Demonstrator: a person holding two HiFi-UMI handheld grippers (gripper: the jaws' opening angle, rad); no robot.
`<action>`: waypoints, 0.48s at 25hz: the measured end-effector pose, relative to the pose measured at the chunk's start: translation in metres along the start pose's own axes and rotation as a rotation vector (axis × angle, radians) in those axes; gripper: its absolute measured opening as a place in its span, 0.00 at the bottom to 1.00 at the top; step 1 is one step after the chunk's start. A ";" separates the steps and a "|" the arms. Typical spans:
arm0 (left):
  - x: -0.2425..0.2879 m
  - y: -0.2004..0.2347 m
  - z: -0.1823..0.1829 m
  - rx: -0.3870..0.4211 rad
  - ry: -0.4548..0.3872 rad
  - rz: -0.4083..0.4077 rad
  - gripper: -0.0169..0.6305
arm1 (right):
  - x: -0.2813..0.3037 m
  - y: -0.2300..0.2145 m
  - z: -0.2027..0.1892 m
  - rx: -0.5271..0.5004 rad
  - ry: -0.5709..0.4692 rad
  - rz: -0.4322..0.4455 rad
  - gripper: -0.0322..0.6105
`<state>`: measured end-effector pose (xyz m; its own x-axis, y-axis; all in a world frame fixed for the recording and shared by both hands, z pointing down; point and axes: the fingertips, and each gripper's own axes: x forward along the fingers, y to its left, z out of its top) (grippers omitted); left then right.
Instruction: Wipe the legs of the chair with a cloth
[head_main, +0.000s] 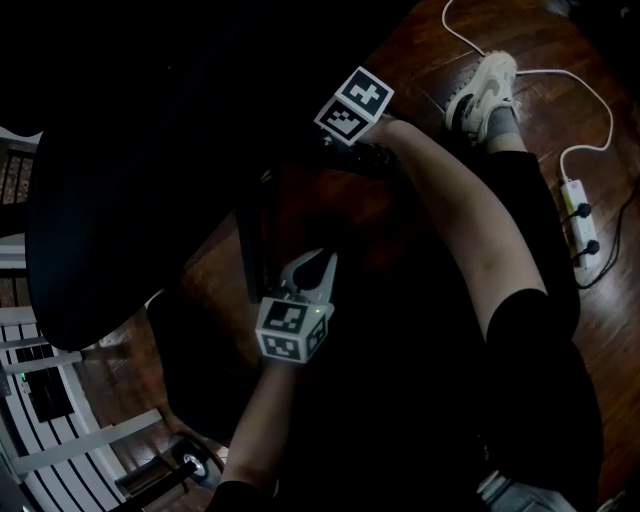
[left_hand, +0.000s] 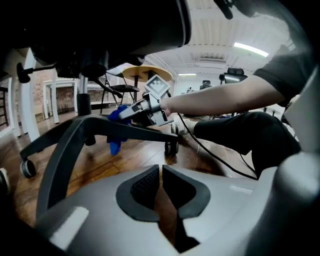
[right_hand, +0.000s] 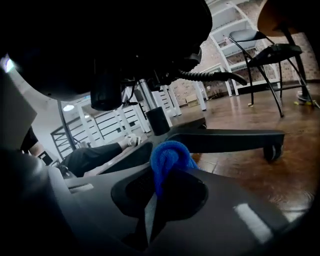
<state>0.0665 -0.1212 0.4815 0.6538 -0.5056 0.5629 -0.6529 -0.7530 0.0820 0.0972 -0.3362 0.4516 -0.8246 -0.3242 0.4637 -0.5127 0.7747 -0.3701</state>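
The black office chair's star base shows in the left gripper view, with one leg (left_hand: 135, 131) running to a caster (left_hand: 171, 147). My right gripper (left_hand: 136, 111) is shut on a blue cloth (left_hand: 115, 127) and holds it against that leg. In the right gripper view the bunched cloth (right_hand: 170, 156) sits between the jaws, in front of a leg (right_hand: 225, 140) and the centre column (right_hand: 158, 119). My left gripper (left_hand: 161, 181) is shut with nothing between its pads and hangs low beside the base. In the head view it (head_main: 312, 268) sits under the dark seat (head_main: 130, 190).
The floor is wood. A white power strip (head_main: 578, 215) with cables lies at the right, near the person's shoe (head_main: 485, 90). A white railing (head_main: 60, 430) stands at the lower left. Another chair (right_hand: 270, 50) and a round table (left_hand: 145, 74) stand further off.
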 end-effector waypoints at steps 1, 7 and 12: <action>0.005 -0.007 0.003 0.016 0.000 -0.015 0.06 | -0.003 0.002 -0.004 0.016 -0.002 0.026 0.12; 0.034 -0.031 0.019 -0.004 0.001 -0.068 0.06 | -0.035 0.014 -0.037 0.002 0.051 0.102 0.12; 0.045 -0.038 0.010 -0.050 0.025 -0.062 0.06 | -0.064 0.029 -0.064 -0.051 0.096 0.090 0.12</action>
<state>0.1249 -0.1194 0.4956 0.6841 -0.4478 0.5758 -0.6304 -0.7601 0.1579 0.1509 -0.2585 0.4627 -0.8386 -0.2007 0.5065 -0.4231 0.8256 -0.3734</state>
